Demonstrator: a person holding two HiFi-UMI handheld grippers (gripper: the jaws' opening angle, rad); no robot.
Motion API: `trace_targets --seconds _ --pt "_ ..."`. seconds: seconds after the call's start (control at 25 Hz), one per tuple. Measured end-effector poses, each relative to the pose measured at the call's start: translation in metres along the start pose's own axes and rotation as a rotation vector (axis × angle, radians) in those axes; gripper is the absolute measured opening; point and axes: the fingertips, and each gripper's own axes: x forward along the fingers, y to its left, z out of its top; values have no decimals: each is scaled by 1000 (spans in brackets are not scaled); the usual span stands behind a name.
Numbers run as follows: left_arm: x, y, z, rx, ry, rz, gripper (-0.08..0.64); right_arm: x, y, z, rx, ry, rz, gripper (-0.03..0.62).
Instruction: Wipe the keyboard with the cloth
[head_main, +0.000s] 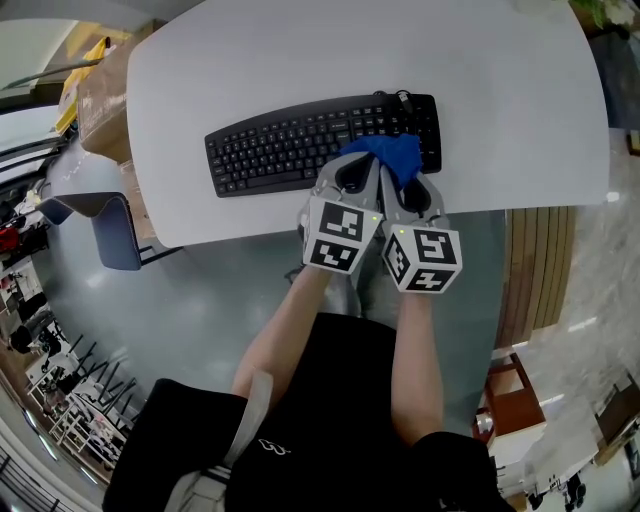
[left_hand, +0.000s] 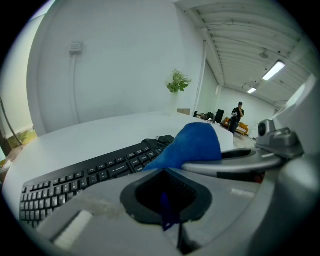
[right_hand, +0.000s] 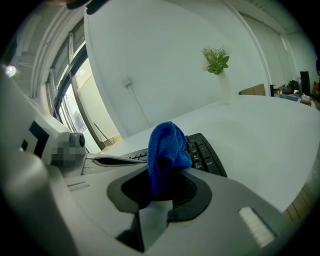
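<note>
A black keyboard (head_main: 290, 150) lies across the white table (head_main: 500, 100). A bunched blue cloth (head_main: 388, 155) rests on its right end, over the number keys. My left gripper (head_main: 352, 182) and right gripper (head_main: 408, 192) sit side by side at the table's front edge, both reaching into the cloth. In the left gripper view the left gripper (left_hand: 164, 212) is shut, with a thin blue strip of cloth (left_hand: 195, 145) between its jaws, and the keyboard (left_hand: 85, 177) runs off to the left. In the right gripper view the right gripper (right_hand: 152, 202) is shut on the cloth (right_hand: 165, 150), which stands up in front of the keyboard (right_hand: 206, 154).
A cardboard box (head_main: 100, 90) and a blue-grey chair (head_main: 112, 225) stand left of the table. A small plant (left_hand: 177, 82) stands at the table's far side. A person (left_hand: 236, 117) stands far off in the room. Wooden panelling (head_main: 540, 270) lies to the right.
</note>
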Motion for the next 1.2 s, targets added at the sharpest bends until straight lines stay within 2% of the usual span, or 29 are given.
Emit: trace_targets --seconds 0.48,0.72,0.92,1.2 --pt "23 -46 31 7 -29 -86 -5 -24 -49 22 10 -25 -92 91" --pt "7 -39 69 -27 -139 -97 -5 -27 -46 61 -64 -62 -106 89" --pt "-38 17 116 -69 -301 -3 -4 -13 -4 113 -147 -133 -50 87" --pt "-159 110 187 -68 -586 226 -5 -11 103 208 -332 -320 106 87"
